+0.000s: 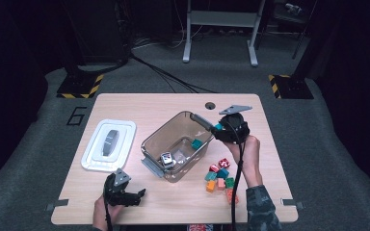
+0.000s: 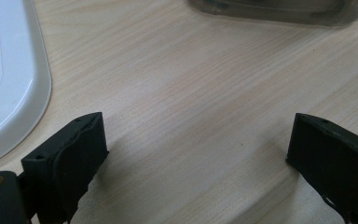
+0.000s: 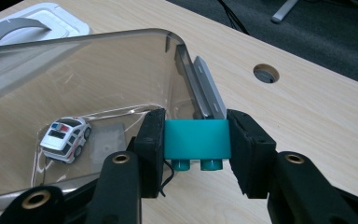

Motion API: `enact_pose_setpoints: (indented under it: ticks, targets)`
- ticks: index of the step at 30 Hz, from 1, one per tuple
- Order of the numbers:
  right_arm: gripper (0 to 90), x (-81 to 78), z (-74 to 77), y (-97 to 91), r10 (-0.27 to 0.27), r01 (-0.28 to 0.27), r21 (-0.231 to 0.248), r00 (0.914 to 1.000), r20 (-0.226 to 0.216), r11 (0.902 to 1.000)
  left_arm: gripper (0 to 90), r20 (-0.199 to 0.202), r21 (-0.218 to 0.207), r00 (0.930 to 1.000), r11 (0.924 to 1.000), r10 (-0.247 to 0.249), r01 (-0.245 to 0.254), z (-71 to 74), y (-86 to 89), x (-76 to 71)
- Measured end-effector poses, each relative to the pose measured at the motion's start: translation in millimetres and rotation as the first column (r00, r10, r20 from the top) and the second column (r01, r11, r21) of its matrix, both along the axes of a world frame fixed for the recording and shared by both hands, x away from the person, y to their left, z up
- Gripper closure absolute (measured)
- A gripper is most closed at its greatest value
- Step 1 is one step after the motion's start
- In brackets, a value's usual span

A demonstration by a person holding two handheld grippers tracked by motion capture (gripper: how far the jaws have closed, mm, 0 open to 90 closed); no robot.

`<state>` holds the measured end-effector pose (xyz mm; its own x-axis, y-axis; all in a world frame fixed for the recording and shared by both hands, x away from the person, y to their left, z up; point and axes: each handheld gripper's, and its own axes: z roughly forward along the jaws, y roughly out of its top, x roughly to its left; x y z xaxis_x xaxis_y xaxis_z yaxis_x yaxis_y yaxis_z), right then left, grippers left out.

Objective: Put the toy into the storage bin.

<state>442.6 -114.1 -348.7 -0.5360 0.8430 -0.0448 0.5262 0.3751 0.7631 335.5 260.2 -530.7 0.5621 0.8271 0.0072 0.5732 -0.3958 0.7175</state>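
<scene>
A: Where is the teal brick [image 3: 196,138] right now?

B: Clamped between the jaws of the right gripper [image 3: 196,144], studs pointing down, its long side running from pad to pad. In the high view that gripper [image 1: 220,128] hangs at the far right rim of the clear plastic bin [image 1: 150,140], so the brick sits just about over the edge rather than well inside.

A: So which way does it have to travel?

B: My reading is inward, toward the bin's middle, away from the grey latch handle [image 3: 208,88] on that end wall. The handle and rim lie right behind the brick, so releasing here could bounce it off the edge onto the table [image 1: 125,103].

A: Is there room inside?

B: Plenty. Another teal brick [image 1: 196,143] lies near the right end of the floor, and a toy police car [image 3: 66,137] sits toward the near end. Open floor shows between them.

A: And the left gripper [image 2: 196,154]?

B: Its jaws stand wide apart with nothing between them, low over bare wood near the table's front edge, with the white lid [image 1: 109,144] just to its left. It is well apart from the loose pile of coloured bricks [image 1: 220,179], which lies beside the person's right forearm, so the right hand is the nearer one for those.
</scene>
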Motion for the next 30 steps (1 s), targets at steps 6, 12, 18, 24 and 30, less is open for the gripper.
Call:
enact_pose_setpoints:
  ticks: [6, 12, 18, 24, 30]
  targets:
    - [58.8, 3.9, -2.5, 14.5, 0.036, -0.037, -0.02, 0.9993, -0.012, 0.9991, 4.4, -0.001, -0.002, 1.0, 1.0, 0.001, -0.001, -0.1, -0.1, -0.1]
    - [58.8, 7.6, -10.3, 28.6, 0.068, -0.07, -0.044, 0.9971, -0.033, 0.9966, 4.4, 0.0, -0.002, 1.0, 1.0, 0.002, -0.002, -0.1, -0.2, -0.1]
    - [58.8, 12.5, -22.6, 38.8, 0.103, -0.108, -0.076, 0.9929, -0.059, 0.9913, 4.4, -0.001, -0.003, 1.0, 1.0, 0.001, -0.001, -0.1, -0.1, -0.1]
    - [58.7, 13.7, -29.7, 42.9, 0.114, -0.122, -0.098, 0.9898, -0.086, 0.9876, 4.5, 0.003, -0.004, 1.0, 1.0, 0.003, -0.003, -0.4, -0.3, -0.1]
    - [58.6, 11.5, -31.9, 42.9, 0.119, -0.129, -0.106, 0.9876, -0.103, 0.9859, 4.5, 0.0, -0.002, 1.0, 1.0, 0.0, 0.0, -0.1, -0.1, -0.1]
